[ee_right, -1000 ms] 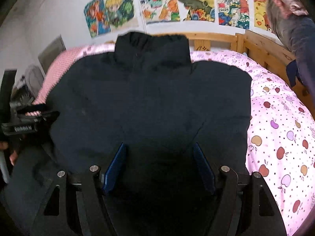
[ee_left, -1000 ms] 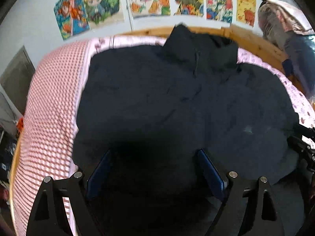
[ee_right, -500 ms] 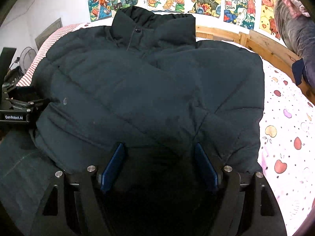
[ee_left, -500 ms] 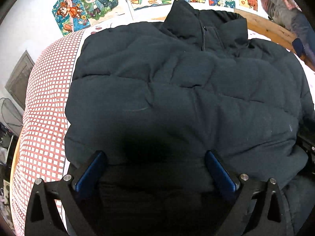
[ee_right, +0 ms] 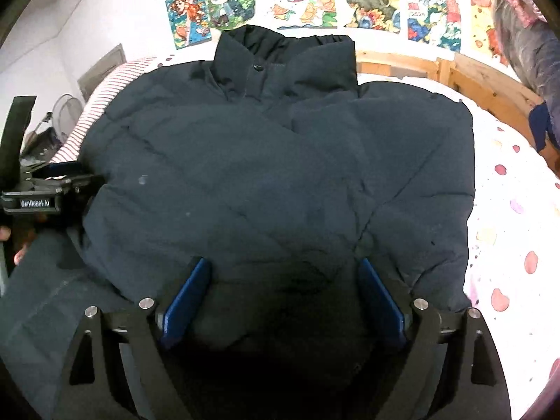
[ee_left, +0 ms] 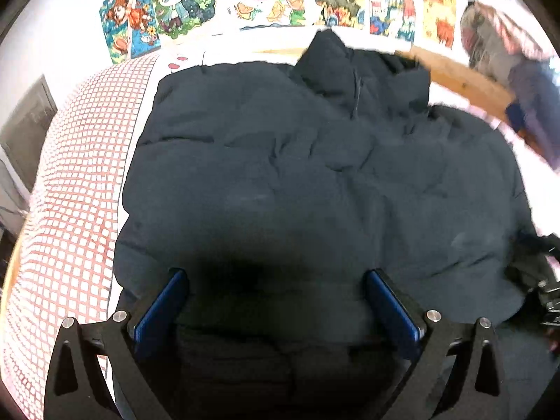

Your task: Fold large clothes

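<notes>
A dark navy padded jacket point(ee_left: 297, 175) lies spread front-up on the bed, its collar point(ee_right: 280, 56) at the far end by the wall. My left gripper point(ee_left: 278, 290) stands over the near hem on the jacket's left side, jaws wide apart, with puffy fabric filling the gap between the blue pads point(ee_left: 161, 308). My right gripper point(ee_right: 283, 287) is at the hem on the right side, also wide apart with fabric bulging between its pads. In the right wrist view the left gripper point(ee_right: 80, 178) shows at the jacket's left edge.
The bed has a pink fruit-print sheet point(ee_right: 507, 210) on the right and a red checked cover point(ee_left: 77, 192) on the left. A wooden bed frame point(ee_right: 490, 80) runs behind, with posters point(ee_right: 350, 0) on the wall. Clothes hang at far right point(ee_right: 532, 35). A fan point(ee_right: 66, 115) stands at left.
Half a second ago the jacket loomed closer and higher in both views; now it sits lower and flatter. The left gripper's pads widened, then narrowed a little.
</notes>
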Available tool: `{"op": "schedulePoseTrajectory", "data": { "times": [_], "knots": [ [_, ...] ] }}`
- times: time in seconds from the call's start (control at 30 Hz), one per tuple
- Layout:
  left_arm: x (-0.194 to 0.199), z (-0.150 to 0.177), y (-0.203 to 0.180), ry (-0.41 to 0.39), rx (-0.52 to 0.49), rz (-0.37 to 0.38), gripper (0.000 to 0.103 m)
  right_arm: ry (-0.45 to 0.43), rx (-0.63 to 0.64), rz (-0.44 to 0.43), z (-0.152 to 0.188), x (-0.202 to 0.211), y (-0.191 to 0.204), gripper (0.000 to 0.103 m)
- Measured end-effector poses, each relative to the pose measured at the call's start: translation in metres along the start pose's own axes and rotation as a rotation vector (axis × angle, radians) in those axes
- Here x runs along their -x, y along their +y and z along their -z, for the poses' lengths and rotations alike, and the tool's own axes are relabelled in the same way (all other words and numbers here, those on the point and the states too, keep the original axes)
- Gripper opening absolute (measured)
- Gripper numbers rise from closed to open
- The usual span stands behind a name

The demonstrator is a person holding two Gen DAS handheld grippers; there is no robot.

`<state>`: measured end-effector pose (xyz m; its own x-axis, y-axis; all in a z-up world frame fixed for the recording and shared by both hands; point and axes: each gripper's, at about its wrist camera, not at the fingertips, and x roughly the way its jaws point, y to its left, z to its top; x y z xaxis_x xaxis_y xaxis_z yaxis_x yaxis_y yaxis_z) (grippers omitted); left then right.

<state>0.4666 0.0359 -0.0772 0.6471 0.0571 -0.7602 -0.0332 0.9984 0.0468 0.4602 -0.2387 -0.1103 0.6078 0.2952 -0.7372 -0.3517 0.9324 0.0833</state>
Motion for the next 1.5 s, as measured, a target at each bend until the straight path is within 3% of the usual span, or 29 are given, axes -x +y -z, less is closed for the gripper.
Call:
{"op": "schedulePoseTrajectory", "data": {
  "times": [0.17, 0.4, 0.67, 0.83, 0.97, 1.03, 1.1, 1.2, 1.5],
  "knots": [
    [0.015, -0.039, 0.011, -0.062, 0.028, 0.079, 0.103, -0.011, 0.008, -0.048, -0.041, 0.015, -0.013, 0.084],
    [0.014, -0.124, 0.009, -0.185, -0.047, 0.075, 0.103, -0.058, -0.042, -0.037, -0.122, 0.009, -0.038, 0.084],
    [-0.025, -0.197, 0.016, -0.256, 0.125, 0.148, 0.103, -0.08, -0.205, -0.019, -0.2, -0.047, -0.073, 0.084],
    [-0.069, -0.228, 0.004, -0.201, 0.107, 0.191, 0.087, -0.09, -0.212, -0.008, -0.232, -0.091, -0.073, 0.068],
    [-0.095, -0.239, -0.012, -0.165, 0.044, 0.185, 0.067, -0.062, -0.205, 0.004, -0.249, -0.122, -0.069, 0.057],
    [-0.105, -0.242, -0.018, -0.134, 0.029, 0.175, 0.05, -0.038, -0.202, 0.022, -0.252, -0.138, -0.065, 0.043],
    [-0.115, -0.242, -0.022, -0.084, 0.018, 0.163, 0.012, -0.05, -0.193, 0.051, -0.253, -0.14, -0.062, 0.023],
    [-0.11, -0.239, -0.016, -0.085, 0.035, 0.182, 0.008, -0.072, -0.166, 0.098, -0.25, -0.132, -0.057, 0.01],
    [-0.07, -0.209, 0.004, -0.101, -0.053, 0.219, 0.005, -0.131, -0.101, -0.011, -0.217, -0.071, -0.063, 0.007]
  ]
}}
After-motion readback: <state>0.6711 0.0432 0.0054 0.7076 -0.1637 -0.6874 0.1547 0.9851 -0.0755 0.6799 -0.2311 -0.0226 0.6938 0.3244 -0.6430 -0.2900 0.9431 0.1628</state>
